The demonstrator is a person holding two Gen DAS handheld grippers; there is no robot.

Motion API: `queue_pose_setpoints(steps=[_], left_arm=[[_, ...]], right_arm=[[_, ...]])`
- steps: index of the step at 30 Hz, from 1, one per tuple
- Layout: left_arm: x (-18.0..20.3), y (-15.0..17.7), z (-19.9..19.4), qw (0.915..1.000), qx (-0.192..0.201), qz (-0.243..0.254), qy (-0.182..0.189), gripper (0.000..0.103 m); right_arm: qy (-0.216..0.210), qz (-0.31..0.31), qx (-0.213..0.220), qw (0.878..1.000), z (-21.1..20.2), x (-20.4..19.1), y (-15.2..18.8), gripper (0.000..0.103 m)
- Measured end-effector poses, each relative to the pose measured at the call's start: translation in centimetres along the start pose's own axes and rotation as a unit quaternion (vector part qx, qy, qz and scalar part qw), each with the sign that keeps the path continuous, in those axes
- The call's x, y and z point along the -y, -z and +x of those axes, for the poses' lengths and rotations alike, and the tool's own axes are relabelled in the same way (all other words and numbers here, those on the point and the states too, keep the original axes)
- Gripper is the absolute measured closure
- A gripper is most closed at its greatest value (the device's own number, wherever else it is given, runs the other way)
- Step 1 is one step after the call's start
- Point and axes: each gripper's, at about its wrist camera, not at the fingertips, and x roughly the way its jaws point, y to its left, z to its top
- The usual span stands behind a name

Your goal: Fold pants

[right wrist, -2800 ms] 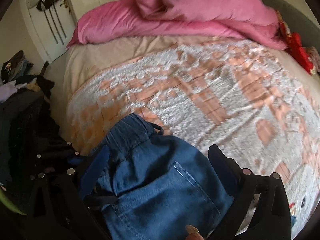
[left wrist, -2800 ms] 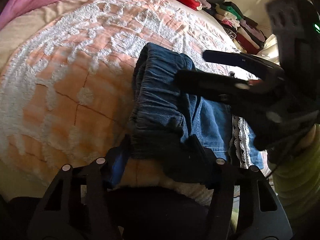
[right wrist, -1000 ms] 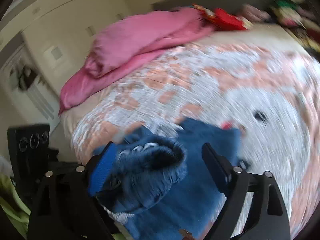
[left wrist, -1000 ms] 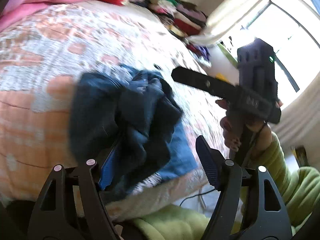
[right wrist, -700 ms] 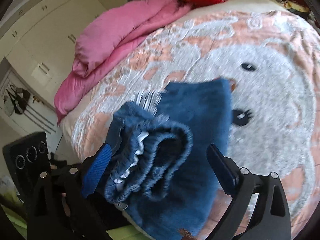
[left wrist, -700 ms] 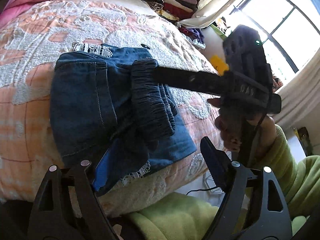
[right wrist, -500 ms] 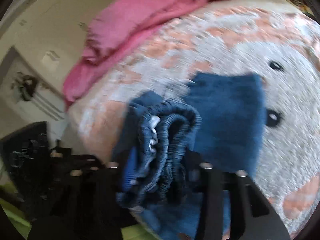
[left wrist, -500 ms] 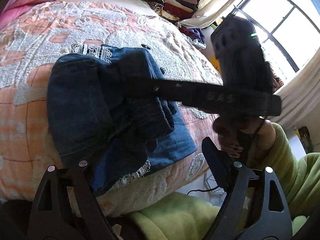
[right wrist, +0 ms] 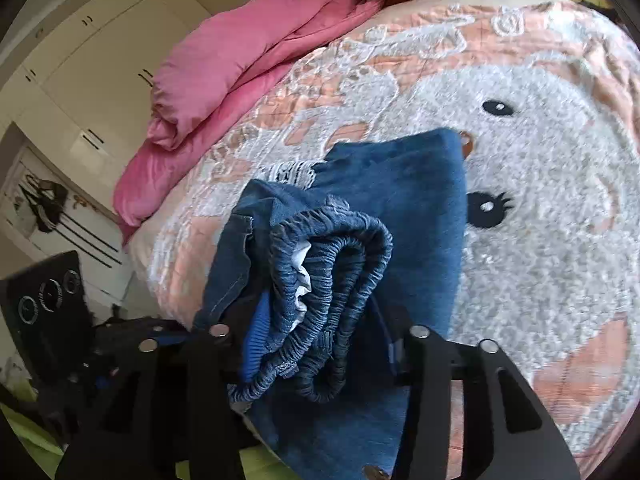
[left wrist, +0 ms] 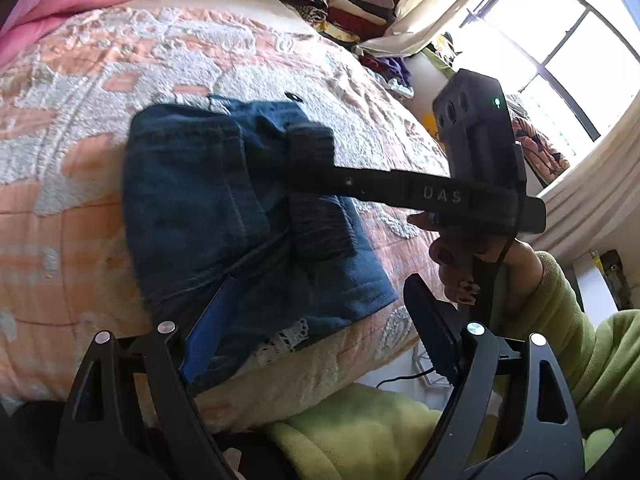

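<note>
Blue denim pants [left wrist: 192, 200] with a white lace hem lie partly folded on the bed near its front edge. My right gripper [right wrist: 320, 344] is shut on the elastic waistband [right wrist: 332, 264] and holds it bunched above the folded part [right wrist: 408, 184]. In the left wrist view the right gripper [left wrist: 312, 168] reaches in from the right over the pants. My left gripper [left wrist: 316, 332] is open, its blue-padded left finger [left wrist: 212, 324] against the pants' near edge, nothing between the jaws.
The bed has a peach and white fluffy blanket [right wrist: 540, 128]. A pink duvet [right wrist: 248, 52] lies at the far side. Stacks of folded clothes [left wrist: 340, 4] sit at the far end. A green sleeve [left wrist: 580, 320] and a window [left wrist: 568, 40] are at the right.
My right gripper closed on the waistband and carried it over the pants. My left gripper stayed open at the near edge.
</note>
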Motion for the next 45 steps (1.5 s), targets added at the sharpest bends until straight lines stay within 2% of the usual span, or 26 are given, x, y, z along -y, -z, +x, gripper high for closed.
queue_pose_setpoints(steps=[2,3,4,6,10,13,28,38,40,42,44,45], left_arm=[[0.0,-0.2,-0.8,0.9999,0.011,0.002,-0.01,0.025],[-0.1,-0.3,-1.1,0.9997,0.016,0.004,-0.016,0.025],[-0.1,-0.4,-1.5,0.9994,0.021,0.007,-0.025,0.024],[-0.2,-0.6,-2.0,0.9989,0.027,0.007,-0.039,0.01],[-0.5,-0.8,-2.7,0.9978,0.036,0.007,-0.055,0.01],[-0.6,-0.9,-3.2,0.9968,0.041,0.006,-0.068,0.01],[-1.4,-1.4,-4.3,0.9927,0.052,-0.002,-0.108,0.01],[-4.5,-2.0,-3.9,0.9855,0.044,-0.032,-0.161,0.01],[-5.4,-2.3,-3.7,0.9828,0.042,-0.04,-0.175,0.01],[-6.4,-2.9,-3.3,0.9817,0.036,-0.045,-0.181,0.01],[-7.2,-3.4,-2.8,0.9827,0.028,-0.051,-0.176,0.01],[-7.5,-3.7,-2.5,0.984,0.022,-0.055,-0.168,0.015]], right_arm=[[0.005,-0.007,0.006,1.0,-0.6,-0.2,0.0,0.048],[0.013,-0.012,0.012,1.0,-1.1,-0.5,0.0,0.04],[0.019,-0.015,0.018,1.0,-1.4,-0.6,-0.1,0.036],[0.028,-0.019,0.031,0.999,-2.2,-0.8,-0.2,0.031],[0.044,-0.026,0.047,0.998,-3.3,-1.1,-0.4,0.03],[0.056,-0.031,0.06,0.996,-4.3,-1.4,-0.4,0.018],[0.102,-0.08,0.092,0.987,-8.4,-3.6,1.3,0.015],[0.111,-0.151,0.07,0.98,-8.2,-6.2,4.3,0.015],[0.077,-0.167,0.045,0.982,-7.2,-7.0,5.2,0.019],[0.037,-0.183,0.023,0.982,-5.9,-8.1,6.0,0.046],[0.021,-0.198,0.011,0.98,-4.8,-9.1,6.5,0.053],[0.018,-0.206,0.004,0.978,-4.2,-9.5,6.7,0.056]])
